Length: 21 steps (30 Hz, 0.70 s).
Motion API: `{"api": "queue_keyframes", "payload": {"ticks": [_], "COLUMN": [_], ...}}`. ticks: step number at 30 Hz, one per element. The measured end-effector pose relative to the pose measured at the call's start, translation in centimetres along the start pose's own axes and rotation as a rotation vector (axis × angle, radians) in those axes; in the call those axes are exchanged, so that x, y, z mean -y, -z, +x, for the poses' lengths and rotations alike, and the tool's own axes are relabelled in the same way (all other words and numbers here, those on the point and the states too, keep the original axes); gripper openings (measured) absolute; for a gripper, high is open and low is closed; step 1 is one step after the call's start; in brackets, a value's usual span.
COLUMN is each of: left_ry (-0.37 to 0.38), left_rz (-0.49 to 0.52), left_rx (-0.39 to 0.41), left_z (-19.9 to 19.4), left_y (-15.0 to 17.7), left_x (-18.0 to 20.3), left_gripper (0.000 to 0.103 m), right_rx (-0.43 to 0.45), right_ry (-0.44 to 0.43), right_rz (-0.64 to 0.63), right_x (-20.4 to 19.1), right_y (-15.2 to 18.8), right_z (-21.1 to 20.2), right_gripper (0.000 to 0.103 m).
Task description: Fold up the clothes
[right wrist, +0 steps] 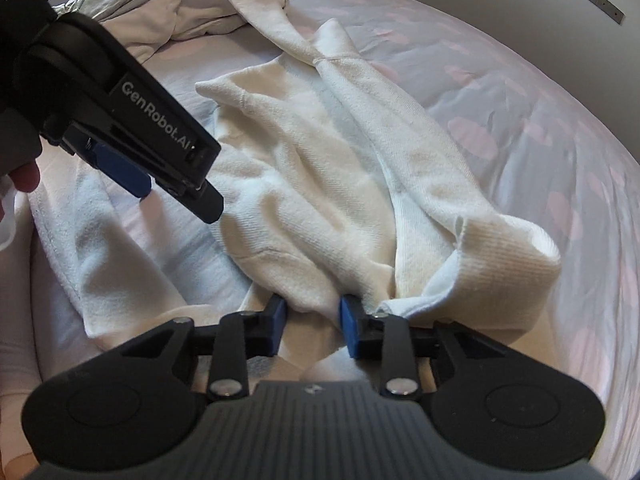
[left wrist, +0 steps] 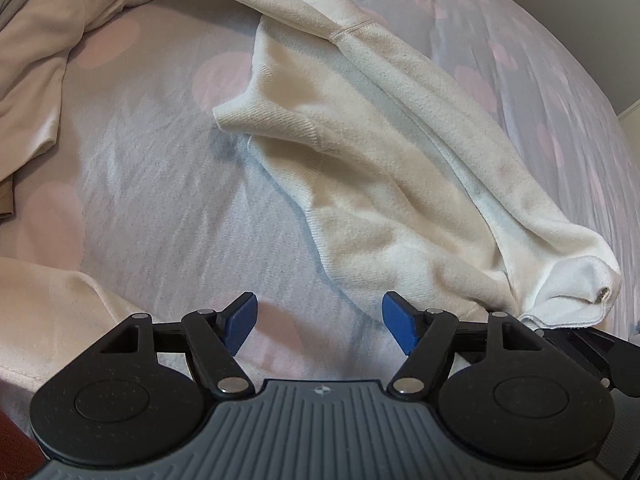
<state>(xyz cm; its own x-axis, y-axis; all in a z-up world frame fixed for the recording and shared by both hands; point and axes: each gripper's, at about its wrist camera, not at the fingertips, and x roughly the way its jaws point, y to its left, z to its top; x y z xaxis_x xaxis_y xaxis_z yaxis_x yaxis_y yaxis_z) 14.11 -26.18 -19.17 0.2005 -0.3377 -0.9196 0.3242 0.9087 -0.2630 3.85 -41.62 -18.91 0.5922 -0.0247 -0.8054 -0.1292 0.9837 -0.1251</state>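
Note:
A cream-white knit sweater (left wrist: 360,152) lies crumpled on the bed, with one sleeve stretching toward the far pile. My left gripper (left wrist: 319,322) hovers open over bare sheet just left of the sweater, nothing between its blue pads. From the right wrist view it (right wrist: 176,188) hangs above the sweater's left edge, and a hand holds it. My right gripper (right wrist: 312,314) is shut on a bunched fold of the sweater (right wrist: 304,184) at its near hem. A ribbed cuff (right wrist: 508,252) curls up just right of it.
The bed sheet (left wrist: 152,184) is pale with pink blotches. More light garments (left wrist: 44,64) lie heaped at the far left, and another pale cloth (left wrist: 44,320) sits near the left. A second white cloth (right wrist: 80,232) lies left of the sweater. A wall (right wrist: 500,8) lies beyond the bed.

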Motion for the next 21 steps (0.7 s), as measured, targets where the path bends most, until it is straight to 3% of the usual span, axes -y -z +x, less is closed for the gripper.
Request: {"api": "queue_keyframes", "payload": {"ticks": [1, 5, 14, 16, 21], "left_ry": [0.004, 0.011, 0.020, 0.022, 0.025], "left_rz": [-0.006, -0.015, -0.008, 0.011, 0.032], "left_rx": [0.000, -0.007, -0.015, -0.008, 0.009], "left_z": [0.0, -0.1, -0.3, -0.2, -0.3], "left_y": [0.0, 0.1, 0.1, 0.1, 0.3], "left_x": [0.0, 0.1, 1.0, 1.4, 1.5], "left_gripper": [0.071, 0.072, 0.070, 0.061, 0.024], "right_rx": [0.001, 0.008, 0.046, 0.041, 0.035], "right_ry": [-0.004, -0.025, -0.183, -0.179, -0.116], "right_rz": [0.004, 0.023, 0.064, 0.058, 0.031], "right_x": [0.0, 0.0, -1.5, -1.7, -1.4], "right_y": [0.0, 0.1, -0.2, -0.2, -0.4], "right_z": [0.0, -0.3, -2.8, -2.8, -3.2], "right_gripper": [0.011, 0.010, 0.005, 0.005, 0.011]}}
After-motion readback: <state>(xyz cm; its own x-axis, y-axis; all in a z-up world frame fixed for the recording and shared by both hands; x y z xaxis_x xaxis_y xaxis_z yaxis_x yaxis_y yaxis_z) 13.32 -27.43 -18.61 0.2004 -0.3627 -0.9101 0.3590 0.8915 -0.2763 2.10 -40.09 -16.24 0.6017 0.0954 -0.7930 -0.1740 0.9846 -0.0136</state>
